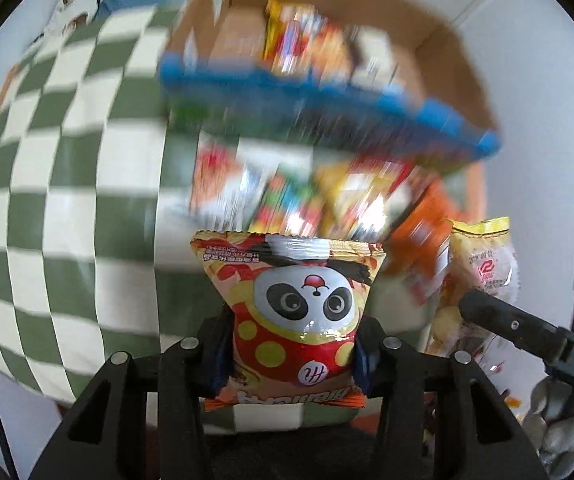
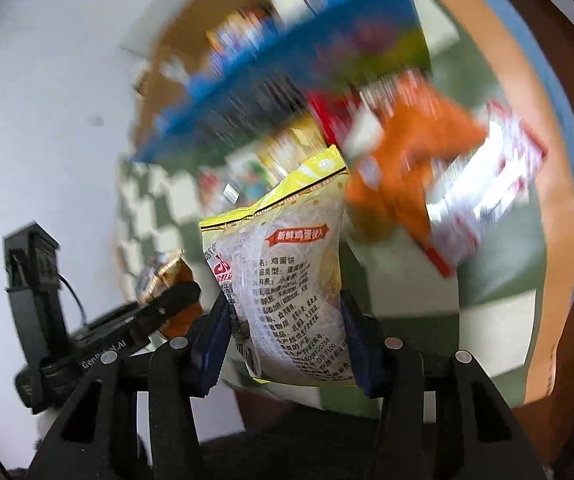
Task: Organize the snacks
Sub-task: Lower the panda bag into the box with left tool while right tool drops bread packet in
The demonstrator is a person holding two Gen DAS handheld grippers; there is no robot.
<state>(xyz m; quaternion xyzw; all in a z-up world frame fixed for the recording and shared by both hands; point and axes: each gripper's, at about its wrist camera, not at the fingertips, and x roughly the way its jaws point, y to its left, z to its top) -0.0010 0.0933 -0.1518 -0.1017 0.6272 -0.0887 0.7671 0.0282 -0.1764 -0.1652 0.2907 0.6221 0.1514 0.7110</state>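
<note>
My left gripper (image 1: 293, 354) is shut on a red and orange panda snack bag (image 1: 293, 300), which stands upright between its fingers. In the right wrist view my right gripper (image 2: 287, 344) is shut on a yellow-topped egg biscuit bag (image 2: 287, 280) with printed text. That same yellow-topped egg biscuit bag (image 1: 483, 276) and the right gripper's finger (image 1: 499, 316) show at the right of the left wrist view. The left gripper's finger (image 2: 159, 312) and the panda snack bag (image 2: 167, 276) appear at the lower left of the right wrist view. Both bags hang above the blurred snack pile (image 1: 319, 196).
A cardboard box (image 1: 367, 0) holding several snacks stands behind a blue-edged box (image 1: 327, 96). Loose packets, among them an orange bag (image 2: 415, 160) and a red and white bag (image 2: 487, 184), lie on the green and white checked cloth (image 1: 67, 160). A white wall is behind.
</note>
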